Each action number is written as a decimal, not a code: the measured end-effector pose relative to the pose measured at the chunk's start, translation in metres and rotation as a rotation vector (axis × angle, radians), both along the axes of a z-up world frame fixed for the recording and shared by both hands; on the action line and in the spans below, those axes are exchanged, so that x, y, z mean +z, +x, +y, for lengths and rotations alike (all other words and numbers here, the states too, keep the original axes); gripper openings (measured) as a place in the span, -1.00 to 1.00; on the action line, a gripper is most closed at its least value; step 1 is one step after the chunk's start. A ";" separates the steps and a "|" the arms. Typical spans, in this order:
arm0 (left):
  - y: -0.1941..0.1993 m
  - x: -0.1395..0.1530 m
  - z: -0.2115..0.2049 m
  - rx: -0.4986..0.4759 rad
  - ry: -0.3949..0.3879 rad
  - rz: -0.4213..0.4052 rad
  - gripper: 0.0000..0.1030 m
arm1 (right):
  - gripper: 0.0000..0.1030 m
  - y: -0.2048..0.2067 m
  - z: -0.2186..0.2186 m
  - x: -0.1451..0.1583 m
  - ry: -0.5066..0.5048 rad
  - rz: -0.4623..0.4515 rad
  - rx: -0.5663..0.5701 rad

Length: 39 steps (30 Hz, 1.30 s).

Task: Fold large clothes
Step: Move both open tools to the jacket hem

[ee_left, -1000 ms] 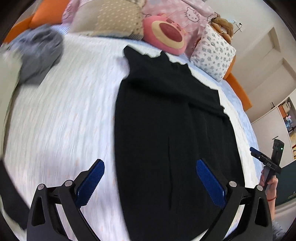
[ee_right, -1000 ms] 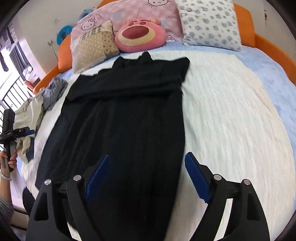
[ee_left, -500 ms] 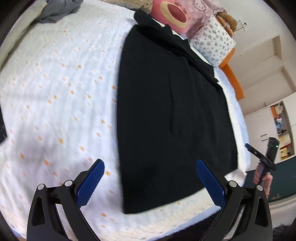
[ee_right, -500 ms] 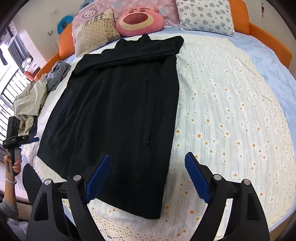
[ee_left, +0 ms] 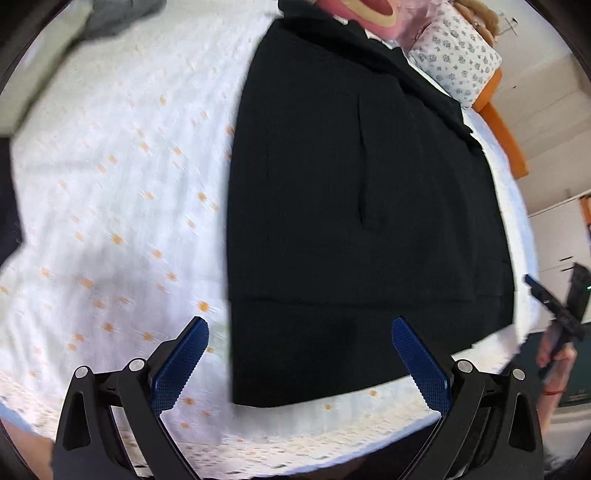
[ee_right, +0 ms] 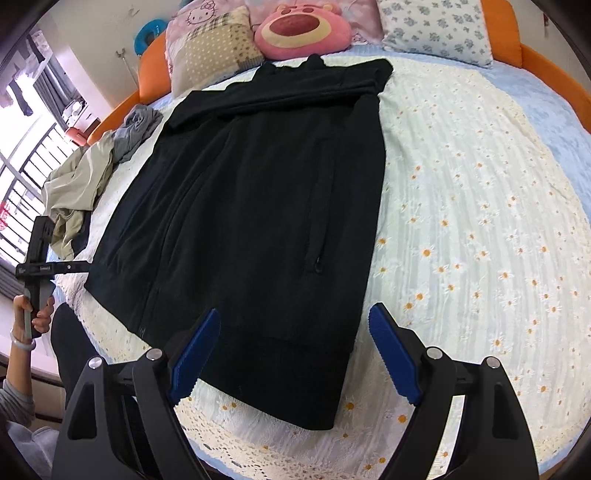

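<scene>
black jacket (ee_right: 258, 206) lies flat on the bedspread (ee_right: 480, 206), sleeves folded in across the top, ribbed hem toward the near edge of the bed, collar end close to the pillows. left gripper (ee_left: 299, 354) hangs above the hem's left corner, blue pads wide apart, nothing between them, not touching cloth. right gripper (ee_right: 293, 349) hangs above the hem's right corner, jaws wide too, empty, one pad over the jacket and the other over the bedspread. each gripper shows small at the edge of the other's view, held in a hand (ee_right: 35, 314). bedspread is white with small daisy print and a lace edge, a blue sheet (ee_right: 546, 96) under it at the far side. pink bear cushion (ee_right: 301, 29) sits just past the collar, a floral pillow (ee_right: 439, 29) to its right, a dotted pillow (ee_right: 210, 48) to its left. grey and beige clothes (ee_right: 92, 166) heaped at the bed's left edge, apart from the jacket. orange bed frame (ee_right: 543, 62) rings the mattress.
</scene>
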State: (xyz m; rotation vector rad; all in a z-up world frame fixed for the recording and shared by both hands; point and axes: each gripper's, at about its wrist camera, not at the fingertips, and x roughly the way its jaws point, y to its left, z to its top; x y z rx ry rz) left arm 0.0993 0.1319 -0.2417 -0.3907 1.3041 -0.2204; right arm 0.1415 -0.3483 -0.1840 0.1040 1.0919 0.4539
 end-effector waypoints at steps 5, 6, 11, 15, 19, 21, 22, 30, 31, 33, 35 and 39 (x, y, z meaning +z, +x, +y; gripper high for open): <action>0.000 0.002 -0.017 -0.026 -0.019 -0.005 0.96 | 0.59 0.000 -0.002 -0.003 0.000 0.008 0.006; 0.000 0.005 -0.020 -0.027 -0.053 -0.011 0.96 | 0.59 0.000 -0.003 -0.003 -0.004 0.008 0.006; 0.004 0.015 -0.028 -0.019 -0.140 -0.039 0.96 | 0.59 -0.003 -0.016 -0.009 0.000 0.023 -0.019; 0.005 0.017 -0.035 -0.066 -0.104 -0.051 0.96 | 0.59 -0.010 -0.022 -0.023 0.001 0.068 -0.039; 0.011 -0.001 -0.032 -0.068 0.006 0.003 0.96 | 0.61 -0.016 -0.017 -0.037 0.013 0.135 -0.030; 0.011 -0.006 -0.033 -0.076 0.003 -0.007 0.96 | 0.61 -0.020 -0.010 -0.039 -0.026 0.141 -0.014; 0.011 -0.005 -0.036 -0.079 0.005 -0.013 0.96 | 0.61 -0.022 -0.007 -0.039 -0.038 0.141 -0.005; 0.016 0.009 -0.053 -0.131 -0.127 -0.083 0.96 | 0.61 -0.021 0.022 -0.032 -0.027 0.173 0.067; 0.018 0.008 -0.050 -0.129 -0.150 -0.083 0.96 | 0.61 -0.020 0.026 -0.036 -0.060 0.184 0.065; 0.017 0.002 -0.040 -0.117 -0.186 -0.066 0.96 | 0.61 -0.018 0.030 -0.041 -0.117 0.191 0.053; 0.015 -0.007 -0.032 -0.105 -0.205 -0.043 0.96 | 0.61 -0.018 0.030 -0.037 -0.080 0.194 0.035; 0.005 -0.006 -0.026 -0.124 -0.267 -0.060 0.96 | 0.61 -0.018 0.028 -0.019 0.107 0.194 0.056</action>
